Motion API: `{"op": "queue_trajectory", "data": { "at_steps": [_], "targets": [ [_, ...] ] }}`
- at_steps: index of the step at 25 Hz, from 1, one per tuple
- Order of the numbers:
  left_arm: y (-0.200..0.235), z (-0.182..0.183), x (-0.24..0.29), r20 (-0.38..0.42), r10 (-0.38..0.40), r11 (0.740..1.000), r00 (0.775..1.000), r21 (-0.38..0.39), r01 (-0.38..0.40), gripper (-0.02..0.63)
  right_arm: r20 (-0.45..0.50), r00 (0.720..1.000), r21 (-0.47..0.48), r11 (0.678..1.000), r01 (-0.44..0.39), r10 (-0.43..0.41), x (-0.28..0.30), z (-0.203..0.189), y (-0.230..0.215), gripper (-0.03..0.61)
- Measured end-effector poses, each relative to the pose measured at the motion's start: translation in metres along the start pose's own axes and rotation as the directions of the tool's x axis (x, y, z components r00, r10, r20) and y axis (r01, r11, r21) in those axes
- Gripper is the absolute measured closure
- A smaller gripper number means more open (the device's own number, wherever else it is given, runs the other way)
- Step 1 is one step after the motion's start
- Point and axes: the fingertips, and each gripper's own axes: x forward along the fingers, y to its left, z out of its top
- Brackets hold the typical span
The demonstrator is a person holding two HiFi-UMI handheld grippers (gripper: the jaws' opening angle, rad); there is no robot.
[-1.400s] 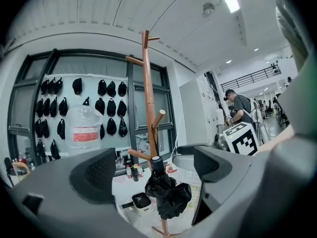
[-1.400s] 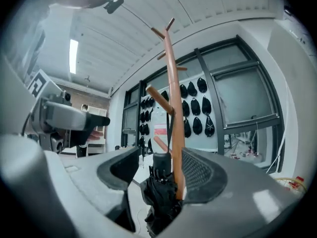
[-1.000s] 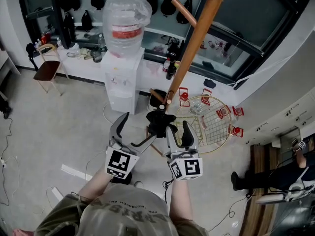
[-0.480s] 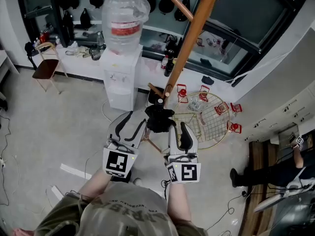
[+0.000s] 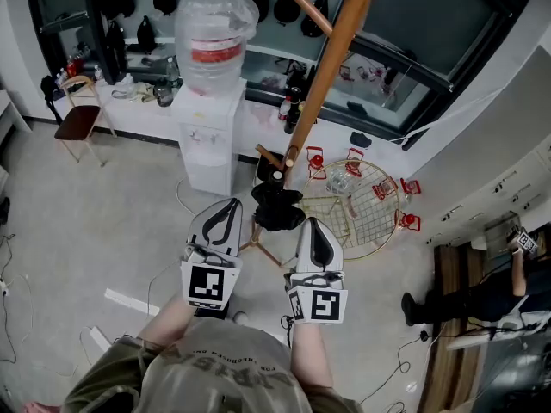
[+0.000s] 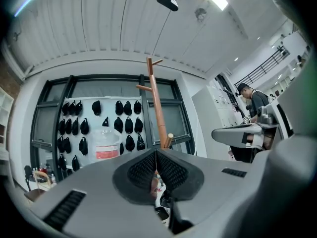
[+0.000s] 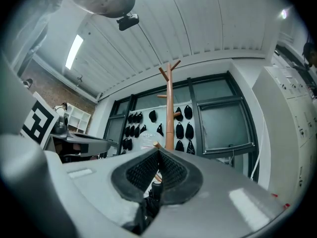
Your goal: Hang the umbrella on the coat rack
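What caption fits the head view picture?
Left gripper and right gripper, both shut, beside a black umbrella at the wooden coat rack.

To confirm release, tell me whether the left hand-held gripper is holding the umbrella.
No: in the head view the left hand-held gripper is shut and stands apart from the umbrella.

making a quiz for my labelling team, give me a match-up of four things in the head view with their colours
Things:
1 umbrella
2 coat rack
3 water jug
4 wire table

Colours:
a gold
b clear, with a red label
c black
d orange-brown wood

Pairs: 1-c, 2-d, 3-b, 4-a
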Motion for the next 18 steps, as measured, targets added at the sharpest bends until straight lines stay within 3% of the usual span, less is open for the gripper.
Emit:
{"op": "queue_trajectory", "data": {
  "at_steps": [5,14,18],
  "targets": [
    [-0.004,0.011,0.000,0.059,-0.018,1.000,0.998,-0.023,0.019,0.603,0.019,0.999,-0.037,0.999,0.027,-0.026,0.000,0.009,0.000,0.577],
    [-0.007,0.019,0.002,0.096,-0.042,0.998,0.995,-0.041,0.046,0.604,0.038,0.999,-0.063,0.998,0.004,-0.002,0.004,0.017,0.006,0.577],
    [-0.011,0.019,0.004,0.097,-0.060,0.997,0.993,-0.035,0.063,0.604,0.016,0.999,-0.134,0.990,0.043,-0.041,0.005,0.017,0.005,0.580]
  ]
}}
